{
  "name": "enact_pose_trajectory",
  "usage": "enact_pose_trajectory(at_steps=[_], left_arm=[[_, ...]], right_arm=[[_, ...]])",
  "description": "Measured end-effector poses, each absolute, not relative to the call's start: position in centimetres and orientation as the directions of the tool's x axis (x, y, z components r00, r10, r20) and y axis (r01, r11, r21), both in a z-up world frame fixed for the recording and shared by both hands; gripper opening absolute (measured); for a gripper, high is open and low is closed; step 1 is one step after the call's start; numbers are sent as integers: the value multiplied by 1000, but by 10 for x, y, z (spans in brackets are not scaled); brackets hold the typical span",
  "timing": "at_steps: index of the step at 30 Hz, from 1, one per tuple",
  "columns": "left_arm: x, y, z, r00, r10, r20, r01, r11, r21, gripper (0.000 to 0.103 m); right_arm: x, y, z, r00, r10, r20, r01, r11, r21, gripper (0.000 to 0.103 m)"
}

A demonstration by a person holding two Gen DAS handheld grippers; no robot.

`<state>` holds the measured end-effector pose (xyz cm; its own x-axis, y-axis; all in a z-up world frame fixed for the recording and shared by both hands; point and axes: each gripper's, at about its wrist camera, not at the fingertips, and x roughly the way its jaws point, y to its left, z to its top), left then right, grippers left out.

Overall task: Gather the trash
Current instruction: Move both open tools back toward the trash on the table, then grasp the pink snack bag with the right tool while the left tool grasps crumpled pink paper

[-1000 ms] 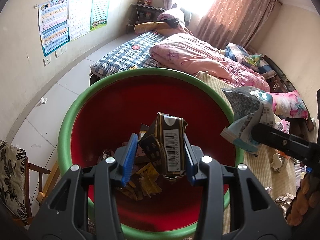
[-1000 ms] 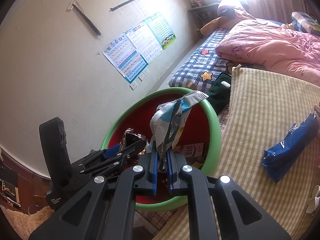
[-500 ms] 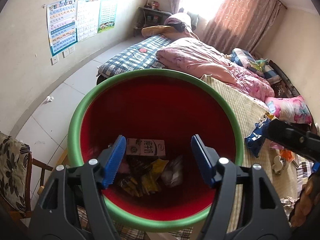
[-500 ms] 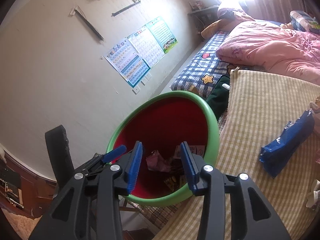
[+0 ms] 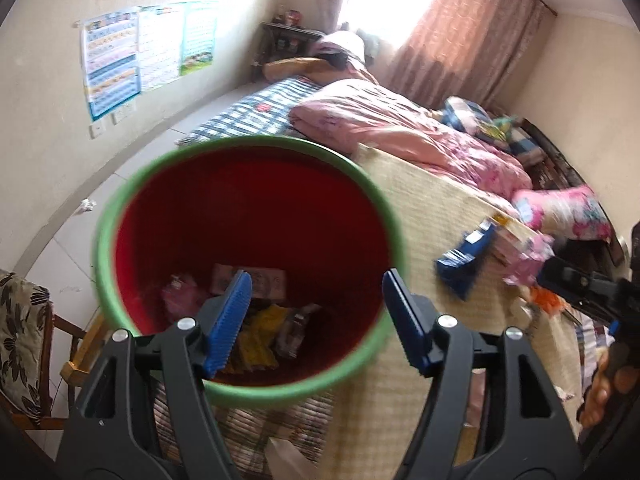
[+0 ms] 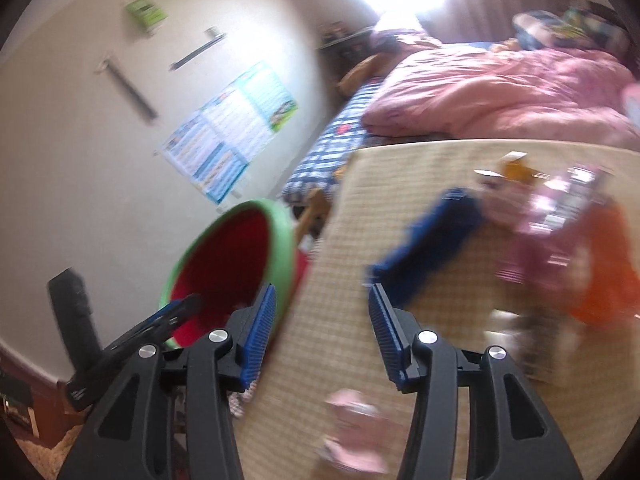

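Wrappers (image 5: pixel 256 332) in red bin (image 5: pixel 248 208), blue packet (image 5: pixel 464 264) on mat (image 5: pixel 424 208)

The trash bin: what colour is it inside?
Red inside, green rim; the trash bin shows best from the left wrist.

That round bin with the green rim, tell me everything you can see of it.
The bin is a round plastic bucket, red inside with a thick green rim, standing upright and open beside the checked mat. Its bottom holds loose trash: a flat printed carton, a pink wrapper, yellow packets and a dark wrapper. The left claw hangs open above it without touching it. The right wrist view shows it tilted by the lens, at the mat's edge.
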<state>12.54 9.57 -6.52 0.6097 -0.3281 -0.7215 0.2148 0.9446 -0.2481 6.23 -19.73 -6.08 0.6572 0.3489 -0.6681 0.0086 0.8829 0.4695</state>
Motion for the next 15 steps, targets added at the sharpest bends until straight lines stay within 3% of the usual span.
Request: enact_pose_trajectory(at_steps=[8, 15], left_arm=[[80, 9, -86, 442, -457, -772, 377, 875, -303, 70], [53, -31, -121, 365, -414, -834, 363, 888, -281, 70]], right_arm=[[20, -282, -74, 663, 250, -706, 142, 884, 446, 49], [-4, -311, -88, 623, 257, -739, 140, 892, 429, 54]])
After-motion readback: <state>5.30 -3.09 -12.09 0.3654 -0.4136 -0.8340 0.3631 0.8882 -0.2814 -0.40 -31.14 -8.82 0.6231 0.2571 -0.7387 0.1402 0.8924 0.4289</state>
